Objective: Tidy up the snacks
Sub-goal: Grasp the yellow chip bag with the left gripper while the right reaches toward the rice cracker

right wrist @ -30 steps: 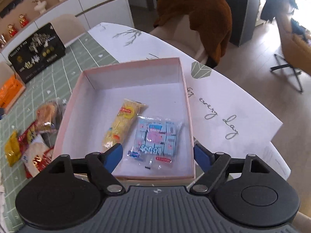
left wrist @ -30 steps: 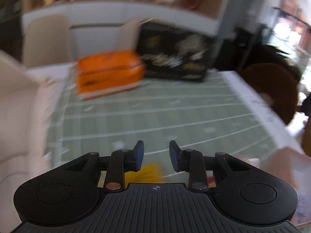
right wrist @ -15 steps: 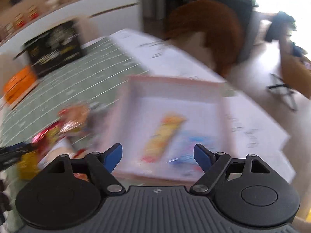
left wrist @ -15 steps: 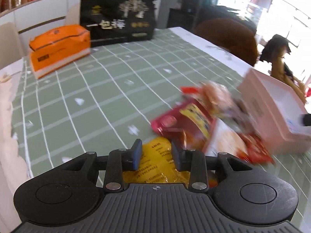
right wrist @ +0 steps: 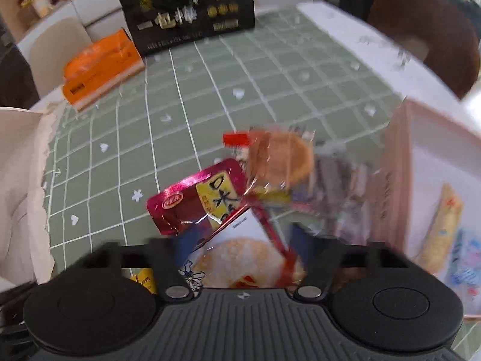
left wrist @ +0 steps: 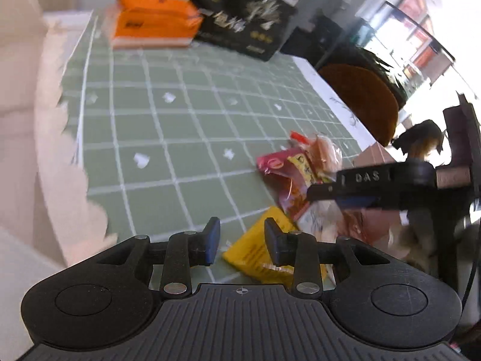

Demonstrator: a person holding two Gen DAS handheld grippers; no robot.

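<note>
The left tongs (left wrist: 242, 242) hang partly open above a yellow packet (left wrist: 258, 254), gripping nothing; the right tongs (right wrist: 237, 248) are closing around a white rice-cracker packet (right wrist: 240, 258) on the desk (right wrist: 270, 69); contact unclear.

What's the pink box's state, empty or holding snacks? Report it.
Holding snacks: the pink box has a yellow stick pack and a blue packet inside.

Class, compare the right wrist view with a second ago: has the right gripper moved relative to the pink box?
Yes. The right gripper has swung left off the pink box, which now sits at the right edge, and hangs over the snack pile, jaws closing.
</note>
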